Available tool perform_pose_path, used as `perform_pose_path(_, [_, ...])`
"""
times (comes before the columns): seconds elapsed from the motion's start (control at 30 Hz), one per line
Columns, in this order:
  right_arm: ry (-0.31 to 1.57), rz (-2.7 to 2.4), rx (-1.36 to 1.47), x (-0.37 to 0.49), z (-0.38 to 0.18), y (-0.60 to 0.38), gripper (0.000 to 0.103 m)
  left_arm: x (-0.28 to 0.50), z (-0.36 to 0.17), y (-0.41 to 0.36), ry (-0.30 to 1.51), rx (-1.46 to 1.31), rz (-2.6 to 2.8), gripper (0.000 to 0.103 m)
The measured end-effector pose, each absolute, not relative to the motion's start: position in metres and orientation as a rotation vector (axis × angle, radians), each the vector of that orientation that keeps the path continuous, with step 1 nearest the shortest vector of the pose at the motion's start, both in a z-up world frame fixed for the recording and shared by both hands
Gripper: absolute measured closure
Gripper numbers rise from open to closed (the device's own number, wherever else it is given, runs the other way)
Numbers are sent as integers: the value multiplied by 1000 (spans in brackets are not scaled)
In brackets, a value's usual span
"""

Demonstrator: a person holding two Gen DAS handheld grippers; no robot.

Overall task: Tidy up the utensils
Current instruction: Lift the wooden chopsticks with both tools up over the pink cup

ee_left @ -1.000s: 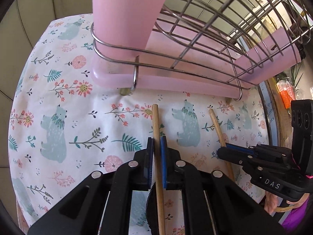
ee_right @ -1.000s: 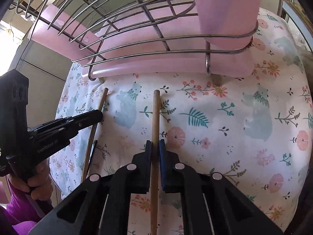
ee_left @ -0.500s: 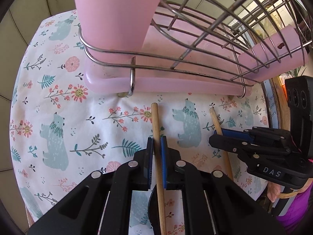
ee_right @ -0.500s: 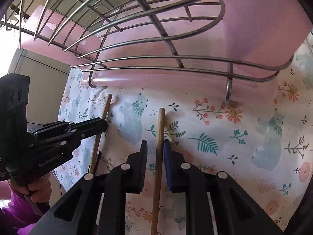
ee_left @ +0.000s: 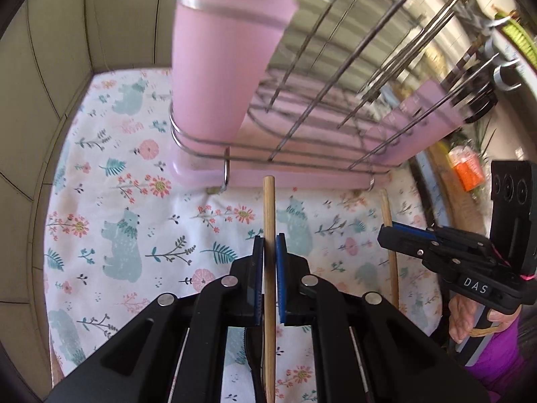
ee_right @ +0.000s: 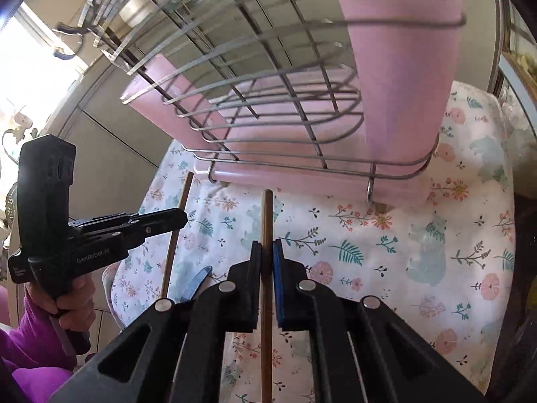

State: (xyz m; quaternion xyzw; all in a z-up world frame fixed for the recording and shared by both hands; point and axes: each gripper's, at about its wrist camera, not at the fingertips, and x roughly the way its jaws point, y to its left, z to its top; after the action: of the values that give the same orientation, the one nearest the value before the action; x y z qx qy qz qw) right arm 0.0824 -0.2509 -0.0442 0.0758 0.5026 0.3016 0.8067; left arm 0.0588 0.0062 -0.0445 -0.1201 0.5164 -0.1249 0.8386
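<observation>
Each gripper is clamped on one wooden chopstick: the left gripper [ee_left: 269,247] holds the left chopstick [ee_left: 269,221], the right gripper [ee_right: 265,252] the right chopstick [ee_right: 265,221], both above the floral cloth [ee_left: 134,228]. The carry looks underway; next, each tip needs lifting over the pink cup [ee_left: 218,77] on the wire rack [ee_left: 335,100], apparently already holding utensils, though blur obscures them.

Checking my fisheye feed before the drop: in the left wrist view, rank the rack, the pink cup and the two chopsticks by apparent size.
1. rack
2. pink cup
3. Held chopstick and other chopstick: unsure. The held one looks bigger but is nearer, and both are partly hidden by a claw.
</observation>
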Motion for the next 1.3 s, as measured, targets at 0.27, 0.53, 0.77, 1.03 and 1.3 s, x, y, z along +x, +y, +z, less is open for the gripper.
perform_pose_path(0.27, [861, 628, 168, 48, 10, -270, 96, 28, 10, 26, 852, -267, -244, 97])
perform_pose_path(0.53, [678, 615, 193, 34, 61, -281, 96, 9, 66, 50, 670, -303, -225, 97])
perform_pose_path(0.77, [476, 550, 227, 37, 117, -300, 97, 1, 115, 55, 546, -300, -234, 97])
perform_pose_path(1.03, [198, 436, 255, 41, 169, -321, 97, -6, 162, 64, 453, -276, -230, 97])
perform_pose_path(1.3, [70, 353, 259, 55, 182, -330, 96, -17, 204, 70, 333, -256, -214, 97])
